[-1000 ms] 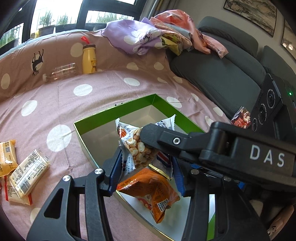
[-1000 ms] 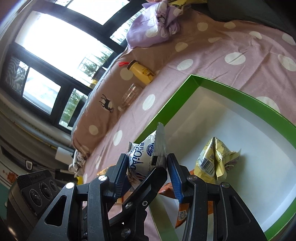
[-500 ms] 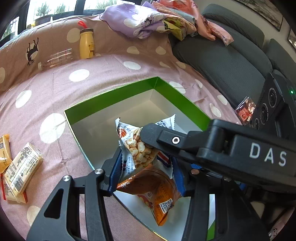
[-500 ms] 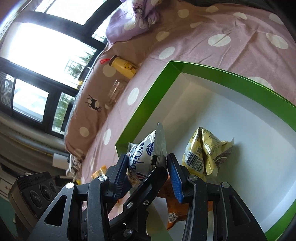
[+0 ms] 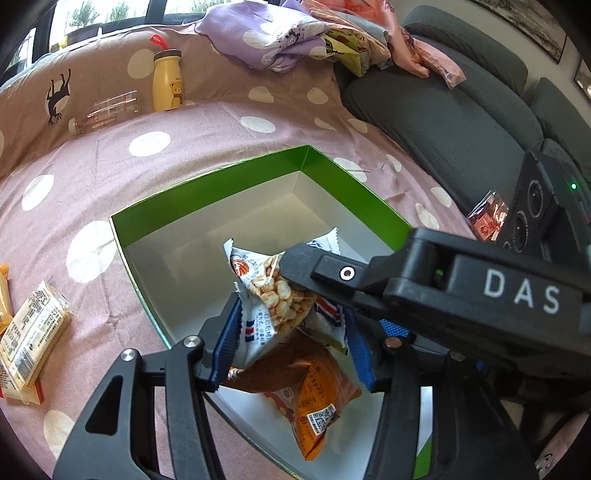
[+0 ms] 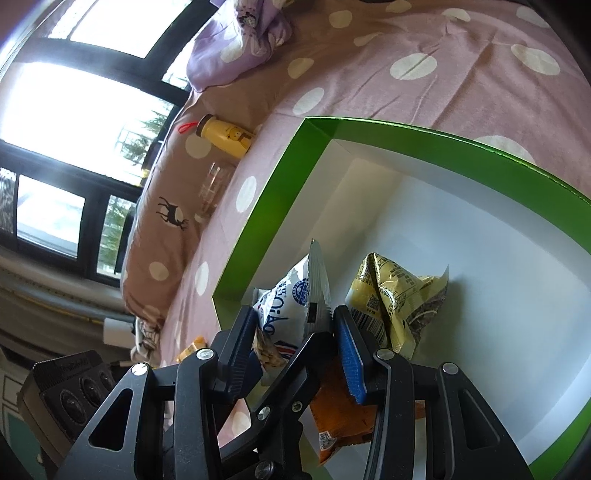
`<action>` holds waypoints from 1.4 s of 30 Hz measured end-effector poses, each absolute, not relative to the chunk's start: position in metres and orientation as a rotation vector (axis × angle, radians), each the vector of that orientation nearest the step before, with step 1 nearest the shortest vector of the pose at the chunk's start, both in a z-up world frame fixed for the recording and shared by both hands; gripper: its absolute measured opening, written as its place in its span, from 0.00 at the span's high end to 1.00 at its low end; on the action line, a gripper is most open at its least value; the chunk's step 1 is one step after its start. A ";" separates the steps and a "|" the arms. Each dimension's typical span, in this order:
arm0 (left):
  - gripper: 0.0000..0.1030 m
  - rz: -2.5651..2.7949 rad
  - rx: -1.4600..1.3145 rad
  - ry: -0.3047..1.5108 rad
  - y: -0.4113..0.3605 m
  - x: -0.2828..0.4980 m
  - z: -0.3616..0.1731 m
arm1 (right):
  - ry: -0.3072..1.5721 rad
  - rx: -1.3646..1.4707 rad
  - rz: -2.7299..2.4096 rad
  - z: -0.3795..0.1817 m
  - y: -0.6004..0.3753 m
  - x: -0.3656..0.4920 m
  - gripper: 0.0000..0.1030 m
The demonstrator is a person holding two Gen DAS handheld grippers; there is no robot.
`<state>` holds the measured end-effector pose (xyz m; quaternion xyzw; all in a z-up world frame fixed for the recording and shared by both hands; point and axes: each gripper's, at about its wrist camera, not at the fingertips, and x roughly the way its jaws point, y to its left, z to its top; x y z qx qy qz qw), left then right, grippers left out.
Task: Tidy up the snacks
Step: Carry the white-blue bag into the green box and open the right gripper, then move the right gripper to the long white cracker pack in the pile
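Note:
A white snack bag [image 5: 273,295] hangs over the near corner of the green box [image 5: 207,181], and both grippers have it between their pads. My left gripper [image 5: 290,325] still touches it on both sides while its jaws are opening. One finger of my right gripper [image 5: 332,273] crosses over the bag from the right. In the right wrist view my right gripper [image 6: 295,328] is shut on the same white bag [image 6: 288,306], above the green box's rim [image 6: 258,206]. An orange bag [image 5: 314,391] lies on the box floor beneath, beside a crumpled yellow bag [image 6: 391,295].
Loose snack packets [image 5: 29,336] lie on the dotted pink cloth at the left. A yellow bottle [image 5: 168,81] and a clear bottle [image 5: 107,112] rest at the back. A grey sofa [image 5: 443,122] with a clothes pile [image 5: 295,33] and a red packet [image 5: 487,218] borders the right.
Both grippers sank slightly toward the box with the white bag. The right view rolled and now shows more of the box floor. The left jaws stand a little wider.

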<state>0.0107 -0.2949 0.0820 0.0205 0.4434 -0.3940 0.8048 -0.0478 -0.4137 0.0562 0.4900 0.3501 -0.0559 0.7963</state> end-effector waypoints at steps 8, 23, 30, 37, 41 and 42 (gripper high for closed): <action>0.35 -0.823 0.023 0.907 -0.279 0.004 0.092 | 0.721 1.007 -0.149 0.065 -0.408 -0.048 0.55; 0.07 -0.581 -0.128 0.745 -0.123 -0.015 0.119 | 0.605 0.739 -0.087 0.107 -0.349 -0.038 0.20; 0.01 -0.388 -0.218 0.730 -0.035 -0.024 0.104 | 0.641 0.541 -0.068 0.115 -0.298 -0.021 0.14; 0.01 -0.203 -0.336 0.799 0.015 -0.010 0.076 | 0.716 0.412 -0.034 0.103 -0.254 -0.006 0.13; 0.02 -0.141 -0.360 0.838 0.030 -0.009 0.069 | 0.773 0.318 0.012 0.093 -0.226 0.004 0.13; 0.02 -0.141 -0.362 0.852 0.032 -0.009 0.068 | 0.785 0.303 0.024 0.091 -0.221 0.008 0.13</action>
